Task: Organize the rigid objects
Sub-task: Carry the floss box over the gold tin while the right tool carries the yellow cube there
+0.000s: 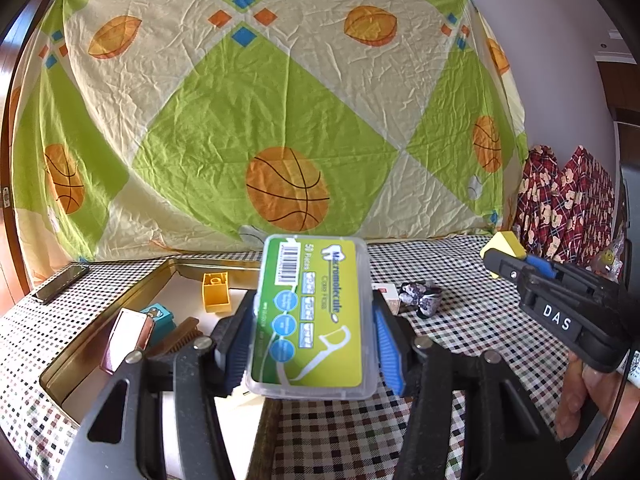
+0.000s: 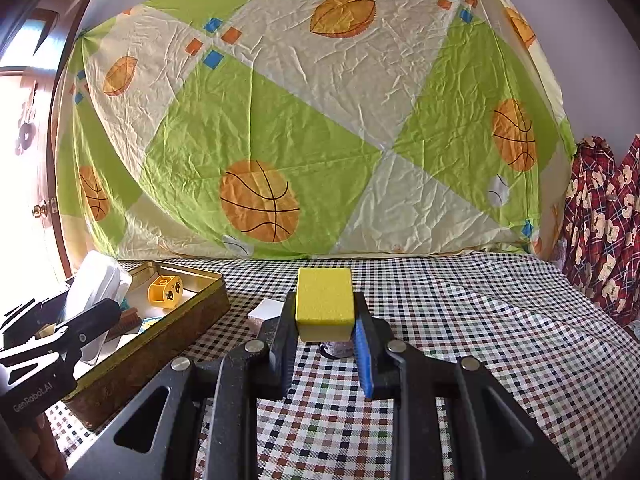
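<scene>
Clamped in the left gripper (image 1: 312, 332): floss pick box (image 1: 310, 316), held by its two long sides, up in the air just right of the gold tin tray (image 1: 120, 300). Clear hard plastic, light, smooth, probably slippery, so best squeezed on the flat sides and kept level. Squeezed in the right gripper (image 2: 326, 330): yellow block (image 2: 325, 300), up over the checked cloth (image 2: 480, 320), right of the tray. Looks light, a bit spongy. Already inside the tray: yellow toy brick (image 1: 216, 292), teal block (image 1: 160, 316), brown comb (image 1: 176, 338)
</scene>
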The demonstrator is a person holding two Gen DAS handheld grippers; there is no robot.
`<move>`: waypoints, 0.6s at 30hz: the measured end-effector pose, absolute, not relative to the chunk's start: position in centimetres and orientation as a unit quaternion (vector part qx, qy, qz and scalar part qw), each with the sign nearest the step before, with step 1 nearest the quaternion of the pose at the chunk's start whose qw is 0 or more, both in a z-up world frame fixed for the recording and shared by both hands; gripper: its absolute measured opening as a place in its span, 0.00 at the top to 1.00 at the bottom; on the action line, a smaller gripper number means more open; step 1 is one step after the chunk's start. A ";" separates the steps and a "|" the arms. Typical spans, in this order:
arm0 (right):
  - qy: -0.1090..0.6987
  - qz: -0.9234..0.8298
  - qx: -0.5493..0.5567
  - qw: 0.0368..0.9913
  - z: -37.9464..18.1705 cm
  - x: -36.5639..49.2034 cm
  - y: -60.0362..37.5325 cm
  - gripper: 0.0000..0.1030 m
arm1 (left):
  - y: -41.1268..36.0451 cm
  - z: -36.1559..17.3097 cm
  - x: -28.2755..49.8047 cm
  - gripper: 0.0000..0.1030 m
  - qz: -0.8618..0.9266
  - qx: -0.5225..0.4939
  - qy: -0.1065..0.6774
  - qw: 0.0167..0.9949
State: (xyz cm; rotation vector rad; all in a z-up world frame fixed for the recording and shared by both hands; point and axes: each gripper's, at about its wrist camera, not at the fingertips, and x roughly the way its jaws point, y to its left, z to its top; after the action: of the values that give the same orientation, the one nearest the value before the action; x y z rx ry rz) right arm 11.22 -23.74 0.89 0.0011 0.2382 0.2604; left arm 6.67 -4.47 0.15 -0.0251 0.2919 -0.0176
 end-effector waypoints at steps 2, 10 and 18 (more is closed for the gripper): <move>0.118 0.135 -0.001 0.984 0.9 11.0 -23.2 0.74 | -4.2 0.1 6.5 0.48 -0.008 -0.013 0.146 0.989; 0.117 0.155 -0.008 0.981 1.0 10.2 -21.1 0.74 | -3.0 0.0 6.0 0.48 0.001 -0.019 0.149 0.989; 0.114 0.173 -0.011 0.978 1.0 9.4 -19.4 0.74 | -1.9 0.0 5.6 0.48 0.008 -0.028 0.147 0.989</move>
State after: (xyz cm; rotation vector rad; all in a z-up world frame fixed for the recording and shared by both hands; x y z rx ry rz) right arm 9.36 -19.42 0.96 -0.0218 0.2294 0.3479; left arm 5.59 -1.88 -0.02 -0.0565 0.2958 0.0168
